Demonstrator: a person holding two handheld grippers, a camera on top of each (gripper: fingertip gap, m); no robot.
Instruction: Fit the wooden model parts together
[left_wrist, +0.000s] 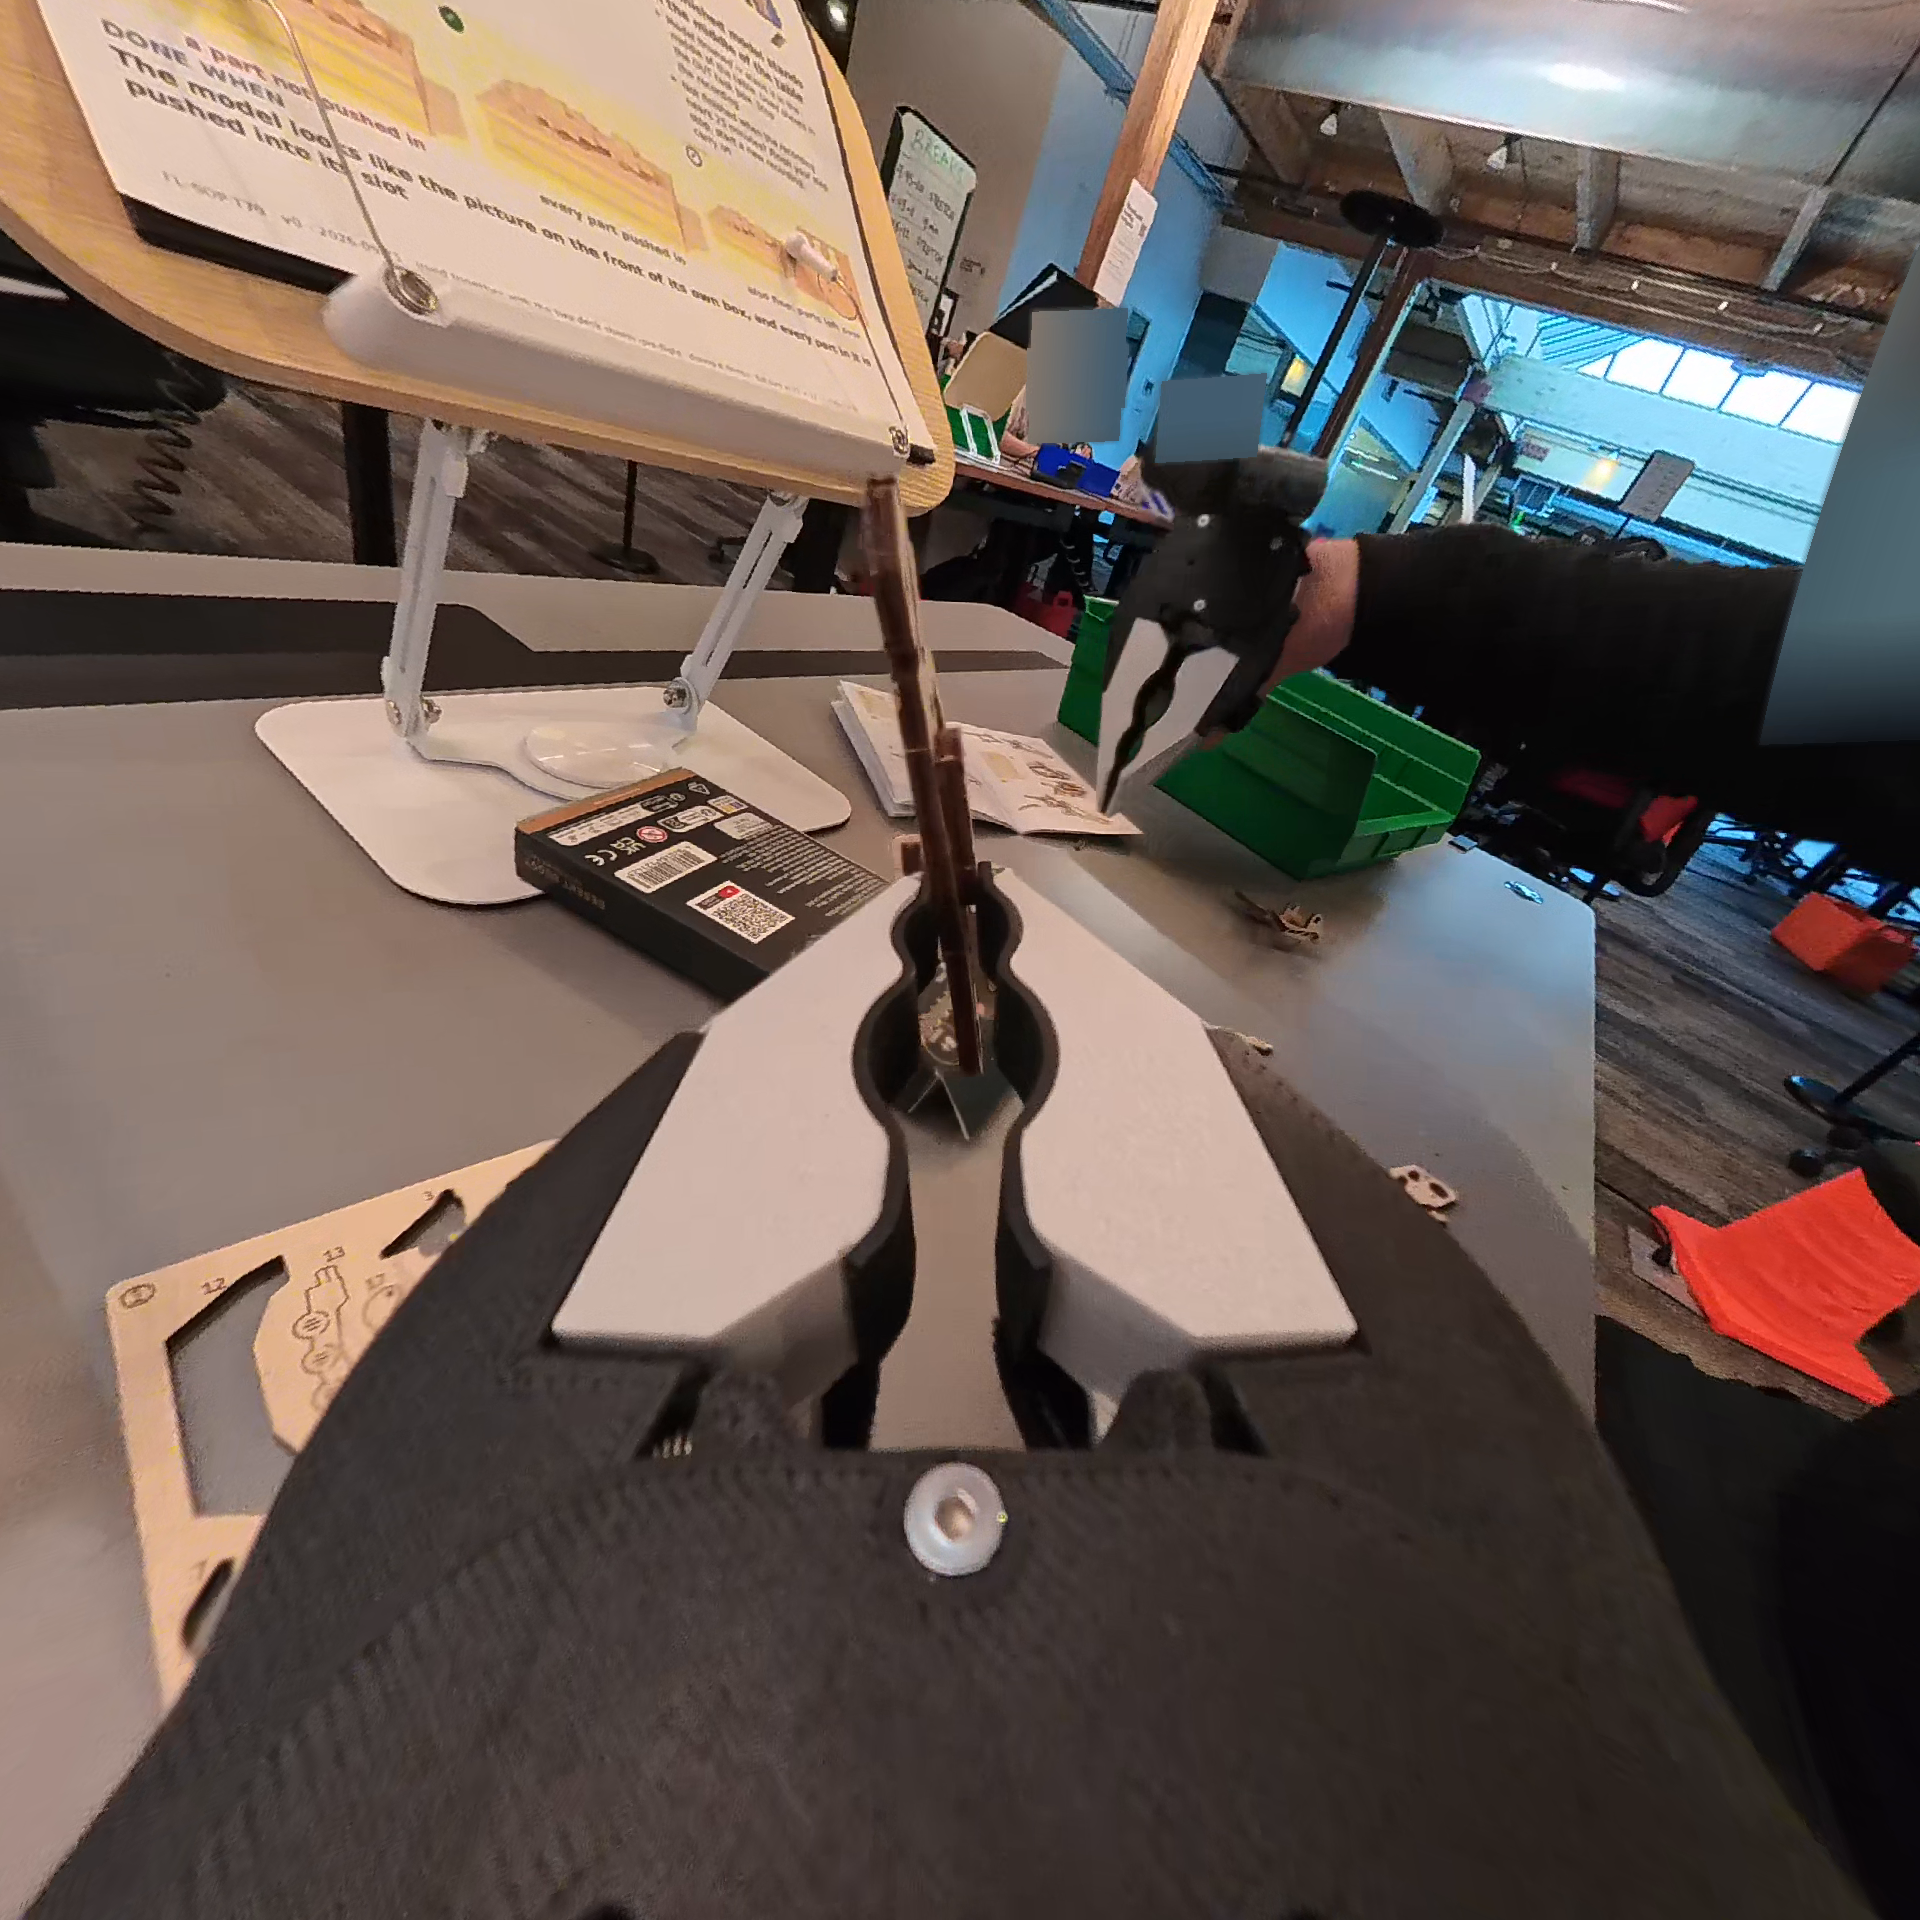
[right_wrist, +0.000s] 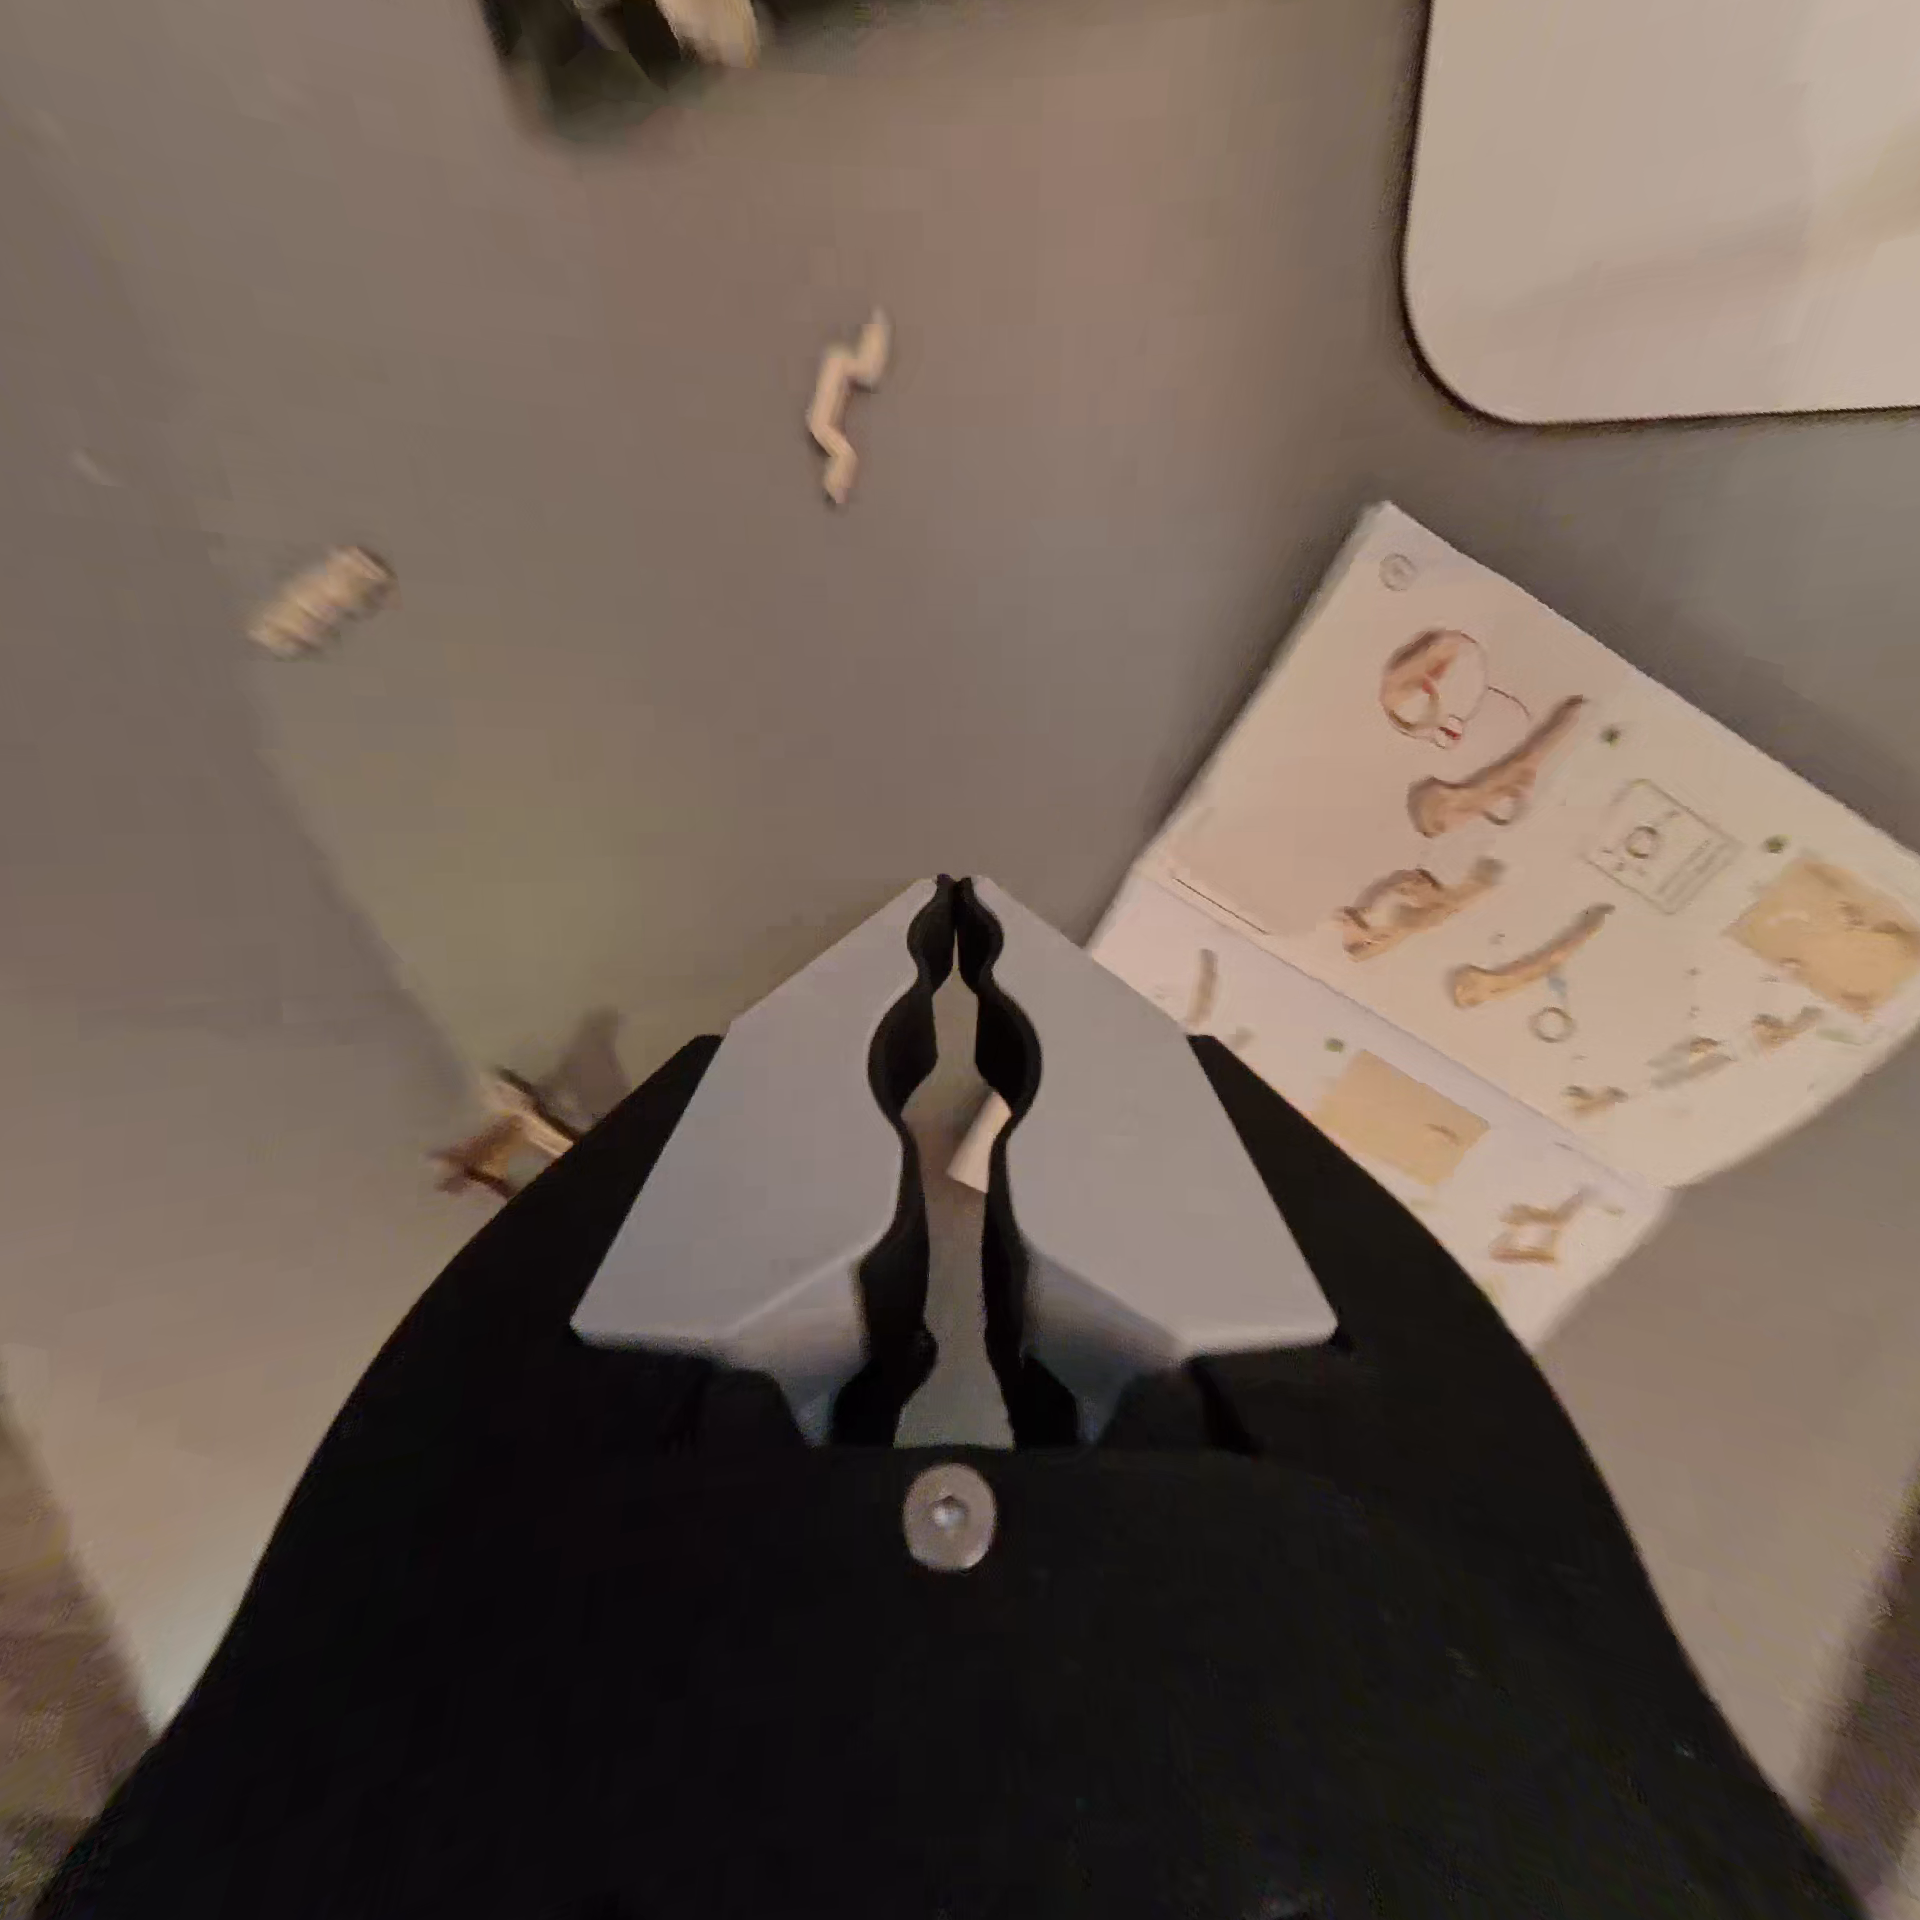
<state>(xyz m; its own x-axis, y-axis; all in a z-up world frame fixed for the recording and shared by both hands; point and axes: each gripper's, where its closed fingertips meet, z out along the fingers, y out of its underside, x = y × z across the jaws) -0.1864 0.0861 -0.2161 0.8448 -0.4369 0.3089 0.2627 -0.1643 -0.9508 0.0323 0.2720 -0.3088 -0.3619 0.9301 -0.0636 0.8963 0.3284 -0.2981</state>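
Here the left tongs (left_wrist: 951, 883) pinch an upright wooden strip (left_wrist: 914, 717); right tongs (right_wrist: 954, 883) closed, empty.

Left claw (left_wrist: 951, 883) showing matt grey plastic fingers, rough ribbed black body (printed look). Wooden strip (left_wrist: 914, 727) looking dark, thin. Desk (left_wrist: 208, 935) appearing smooth matt grey. Parts sheet (left_wrist: 208, 1351) showing pale plywood. Booklet (right_wrist: 1558, 883) looking like paper.

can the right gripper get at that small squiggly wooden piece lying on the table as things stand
Probably yes. The right gripper is shut and empty, pointing down over the grey table, and the squiggly wooden piece lies alone ahead of its tips, nothing between. It would need to open first.
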